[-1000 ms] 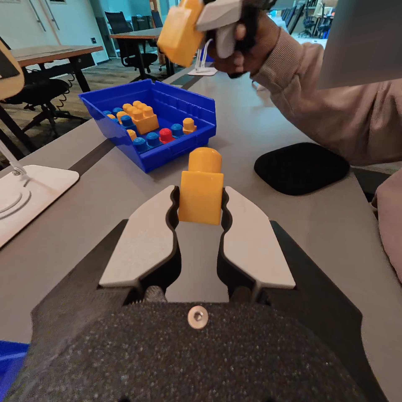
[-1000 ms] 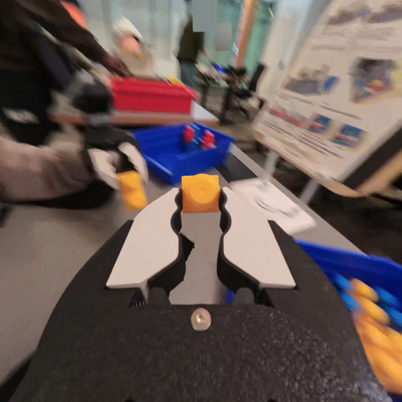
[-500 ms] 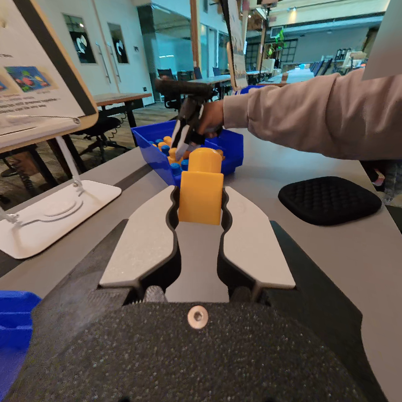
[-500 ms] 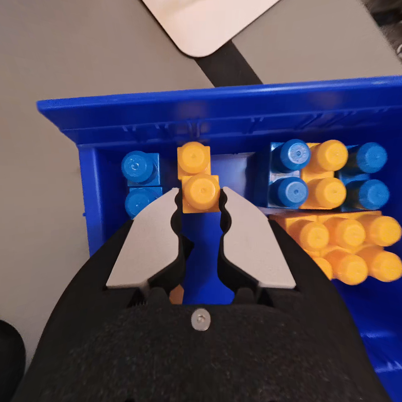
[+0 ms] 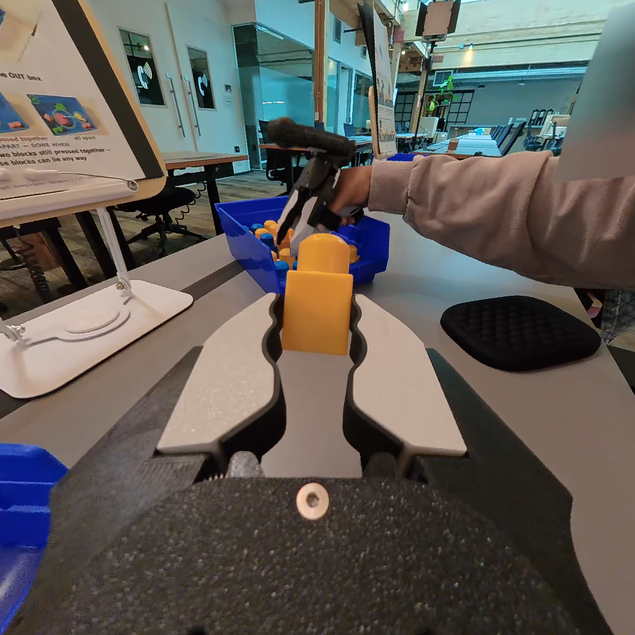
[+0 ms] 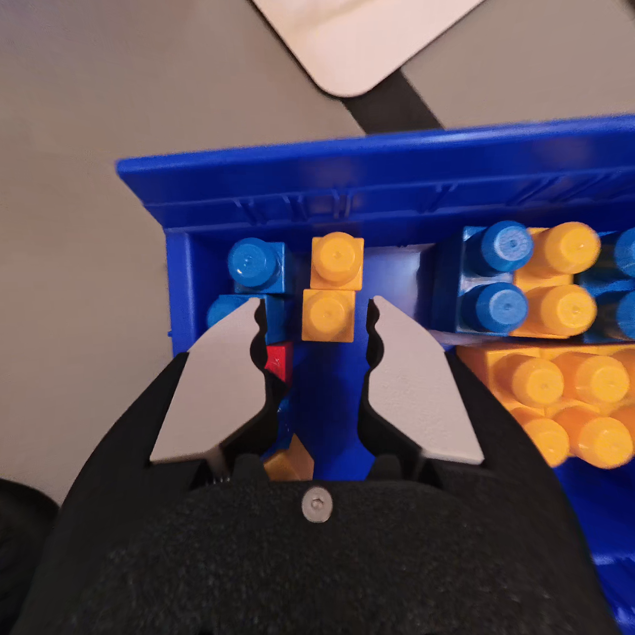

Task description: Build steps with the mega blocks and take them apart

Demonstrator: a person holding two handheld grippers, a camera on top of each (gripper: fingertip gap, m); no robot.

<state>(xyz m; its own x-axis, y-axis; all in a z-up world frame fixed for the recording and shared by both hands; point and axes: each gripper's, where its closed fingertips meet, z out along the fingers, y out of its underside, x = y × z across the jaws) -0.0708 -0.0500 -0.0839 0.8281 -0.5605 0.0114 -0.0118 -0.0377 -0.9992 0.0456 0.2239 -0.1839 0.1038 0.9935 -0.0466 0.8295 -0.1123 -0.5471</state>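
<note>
– Above the blue bin [image 6: 343, 178], what's the right gripper [image 6: 314, 309] doing?
– Fingers spread, empty, straddling a yellow block [image 6: 328, 315] standing inside.
– And the left gripper [image 5: 314, 309]?
– Clamped on an upright yellow single-stud block [image 5: 318, 309] near the bin.

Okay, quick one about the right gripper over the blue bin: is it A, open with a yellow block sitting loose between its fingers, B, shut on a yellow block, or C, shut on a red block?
A: the right gripper has its jaws spread, and the single-stud yellow block rests in the blue bin with a gap on each side.
</note>
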